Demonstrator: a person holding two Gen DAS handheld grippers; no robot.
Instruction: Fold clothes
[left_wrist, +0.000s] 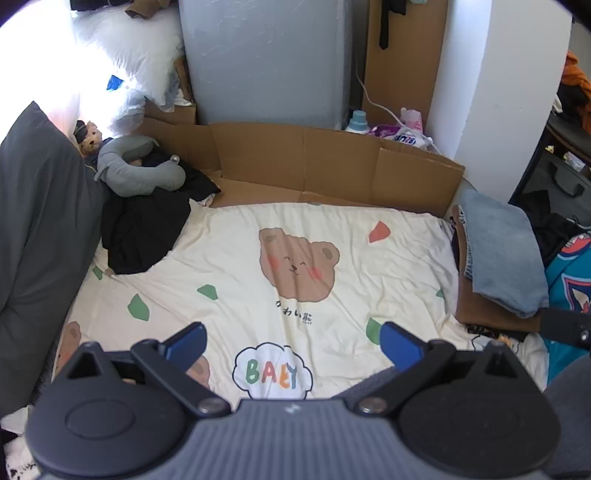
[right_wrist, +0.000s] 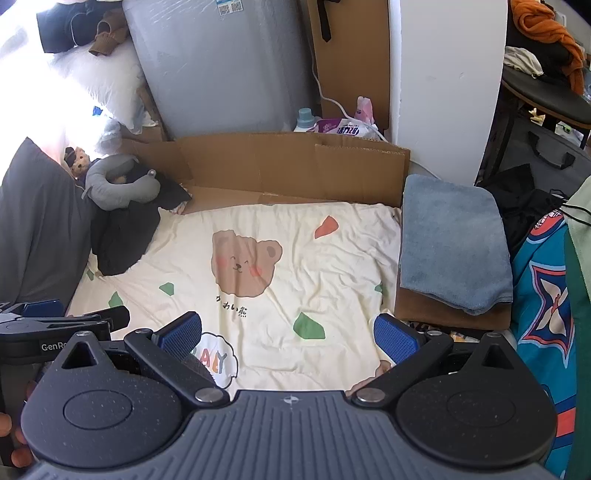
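- We see the left gripper (left_wrist: 293, 341) with its jaws spread wide, holding nothing, above the near part of the bear-print sheet (left_wrist: 229, 266).
- We see the right gripper (right_wrist: 288, 332) just as wide and empty, over the same sheet (right_wrist: 332, 258).
- Right of the sheet, folded blue jeans (left_wrist: 498, 254) top a stack of clothes.
- At the sheet's far left corner lies a crumpled black garment (left_wrist: 144, 229), with a grey neck pillow (left_wrist: 140, 166) on it.
- Beyond the sheet stands a cardboard wall (left_wrist: 314, 158).
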